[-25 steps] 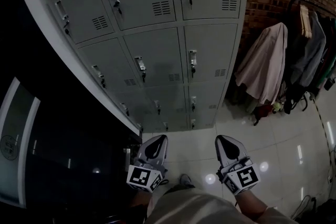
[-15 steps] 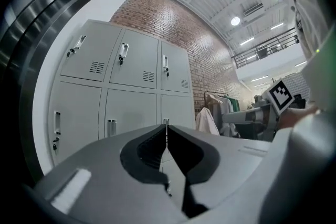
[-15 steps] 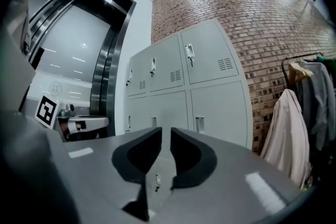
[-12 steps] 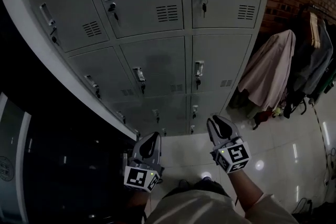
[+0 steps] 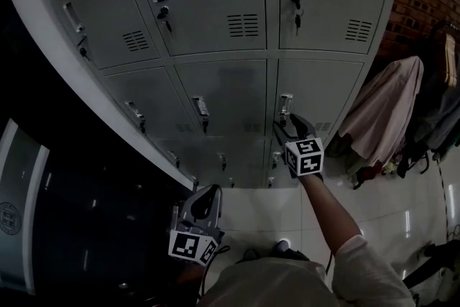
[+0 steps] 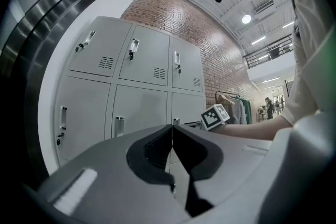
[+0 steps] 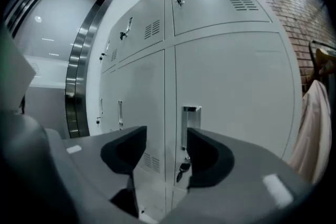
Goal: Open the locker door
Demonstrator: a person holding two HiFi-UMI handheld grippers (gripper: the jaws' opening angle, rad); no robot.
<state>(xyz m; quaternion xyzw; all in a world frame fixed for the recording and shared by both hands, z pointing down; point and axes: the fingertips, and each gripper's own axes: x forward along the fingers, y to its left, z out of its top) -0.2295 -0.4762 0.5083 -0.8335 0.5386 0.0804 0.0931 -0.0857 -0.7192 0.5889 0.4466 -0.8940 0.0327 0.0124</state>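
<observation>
The right gripper is held out at arm's length towards the bank of grey lockers. It is close to the middle-row locker door in the right-hand column, at the door's left edge. Its fingers are opening, already wide apart, with nothing gripped. Through the gap the right gripper view shows the door's recessed handle and a key hanging in the lock below it. The door is closed. The left gripper hangs low by the person's body, its fingers pressed together and empty. Coats hang beside the lockers' right edge.
</observation>
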